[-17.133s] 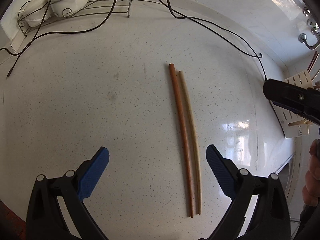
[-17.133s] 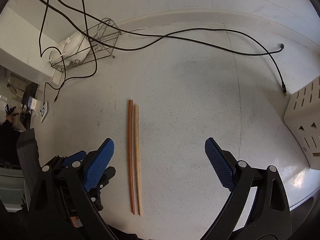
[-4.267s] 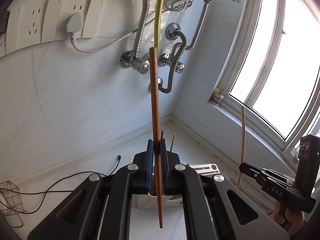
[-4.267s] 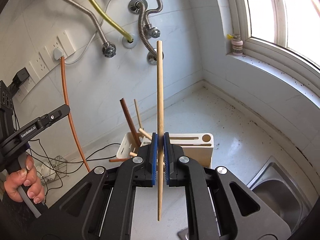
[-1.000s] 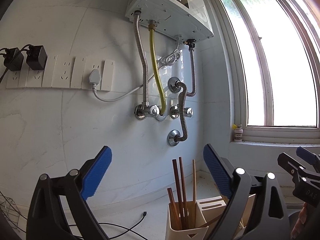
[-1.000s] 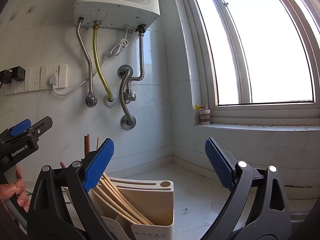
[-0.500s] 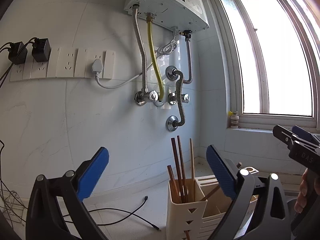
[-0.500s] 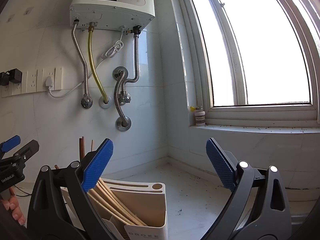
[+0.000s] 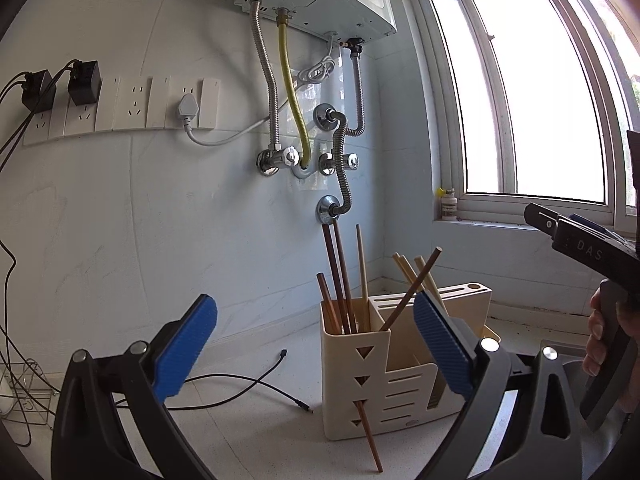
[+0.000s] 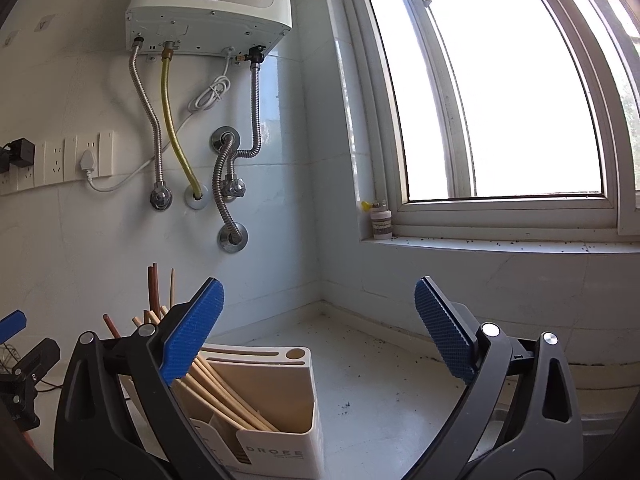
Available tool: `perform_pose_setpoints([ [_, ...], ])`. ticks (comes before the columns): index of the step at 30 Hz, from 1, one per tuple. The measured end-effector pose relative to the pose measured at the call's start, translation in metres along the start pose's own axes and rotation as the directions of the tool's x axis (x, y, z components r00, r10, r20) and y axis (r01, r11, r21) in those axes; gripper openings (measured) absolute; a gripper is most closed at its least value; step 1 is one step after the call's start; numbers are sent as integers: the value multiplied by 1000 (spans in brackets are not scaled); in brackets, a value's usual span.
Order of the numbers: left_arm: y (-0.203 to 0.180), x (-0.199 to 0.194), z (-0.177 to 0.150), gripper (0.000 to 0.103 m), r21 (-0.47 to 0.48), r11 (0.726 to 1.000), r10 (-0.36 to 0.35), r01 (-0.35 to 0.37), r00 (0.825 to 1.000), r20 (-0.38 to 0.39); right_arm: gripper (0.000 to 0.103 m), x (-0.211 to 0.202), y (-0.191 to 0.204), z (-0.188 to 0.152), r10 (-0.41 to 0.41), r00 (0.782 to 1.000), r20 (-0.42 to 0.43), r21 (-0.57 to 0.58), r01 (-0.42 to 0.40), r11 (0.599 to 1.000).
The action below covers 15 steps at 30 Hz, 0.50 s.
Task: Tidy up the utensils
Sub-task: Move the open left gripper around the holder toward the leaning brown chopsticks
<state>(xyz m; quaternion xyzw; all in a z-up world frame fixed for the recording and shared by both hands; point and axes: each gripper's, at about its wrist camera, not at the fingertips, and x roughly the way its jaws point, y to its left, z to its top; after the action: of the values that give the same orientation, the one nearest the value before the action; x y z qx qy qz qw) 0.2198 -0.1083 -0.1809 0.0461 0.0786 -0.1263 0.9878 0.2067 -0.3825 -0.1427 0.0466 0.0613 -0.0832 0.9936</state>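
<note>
A cream utensil holder (image 9: pixel 352 384) stands on the counter in the corner, with several brown and pale chopsticks (image 9: pixel 340 276) upright or leaning in it. One brown chopstick (image 9: pixel 372 436) pokes out through a slot, its tip on the counter. My left gripper (image 9: pixel 316 352) is open and empty, in front of the holder. My right gripper (image 10: pixel 320 336) is open and empty, above and behind the holder (image 10: pixel 276 408), where pale chopsticks (image 10: pixel 224 392) lean. The right gripper's body also shows at the right edge of the left wrist view (image 9: pixel 592 256).
A black cable (image 9: pixel 248 384) lies on the white counter left of the holder. A wire rack (image 9: pixel 24 392) is at far left. A water heater (image 10: pixel 208 8) with hoses hangs on the wall. A window sill with a small bottle (image 10: pixel 380 220) is on the right.
The chopsticks held 4.3 s ago now stand in the holder and both grippers are open. Over the last second both grippers have drawn back and tilted slightly, showing more of the holder.
</note>
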Motion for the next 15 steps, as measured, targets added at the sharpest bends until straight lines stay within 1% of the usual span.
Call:
perform_pose_setpoints([
  [1,-1,-1,0,97,0,1000,-1,1,1000,-1,94,-1,0,0,-2,1000,-2,1,2,1000],
  [11,-3,-12,0,98,4,1000,-15,16,999,-38,94,-14,-8,2,-24,999,-34,32,25,999],
  [15,-4,-12,0,98,8,999,-38,38,996,-77,94,-18,-10,4,-31,999,-41,25,32,999],
])
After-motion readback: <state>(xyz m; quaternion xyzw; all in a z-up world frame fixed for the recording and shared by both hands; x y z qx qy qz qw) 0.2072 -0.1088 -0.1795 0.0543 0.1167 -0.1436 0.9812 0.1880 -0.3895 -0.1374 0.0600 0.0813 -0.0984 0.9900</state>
